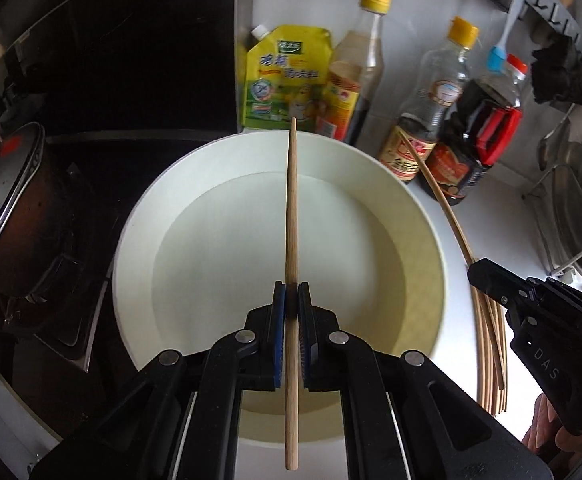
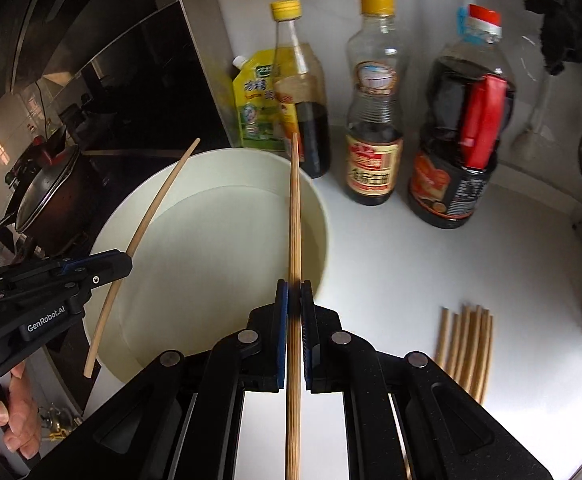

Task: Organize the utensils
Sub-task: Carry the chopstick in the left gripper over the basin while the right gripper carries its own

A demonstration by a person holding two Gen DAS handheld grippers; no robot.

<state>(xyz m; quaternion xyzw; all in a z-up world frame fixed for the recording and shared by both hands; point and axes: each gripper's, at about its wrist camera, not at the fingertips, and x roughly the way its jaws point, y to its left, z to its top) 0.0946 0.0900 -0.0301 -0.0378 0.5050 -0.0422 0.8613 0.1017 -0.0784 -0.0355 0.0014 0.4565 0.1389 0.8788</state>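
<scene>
Counter [image 2: 431, 264]: white worktop filled the right half of the right wrist view, with a dark stove at the left edge of both views.
Basin [image 1: 139, 240]: a large white round bowl sat centre frame in the left wrist view and centre left in the right wrist view.
Pot [image 1: 7, 200]: a lidded dark pot stood on the stove, far left.
Bottles [image 2: 375, 120]: three sauce bottles and a yellow pouch [image 1: 283, 80] lined the wall along the top of the frame.
Left gripper [image 1: 291, 300]: jaws were clamped shut on a single chopstick [image 1: 292, 208], held above the basin and pointing towards the pouch.
Right gripper [image 2: 294, 300]: jaws were closed tight on a bundle of chopsticks [image 2: 294, 216], above the basin's right rim.
Loose chopsticks [image 2: 467, 344]: about six lay side by side on the counter, lower right of the right wrist view.
</scene>
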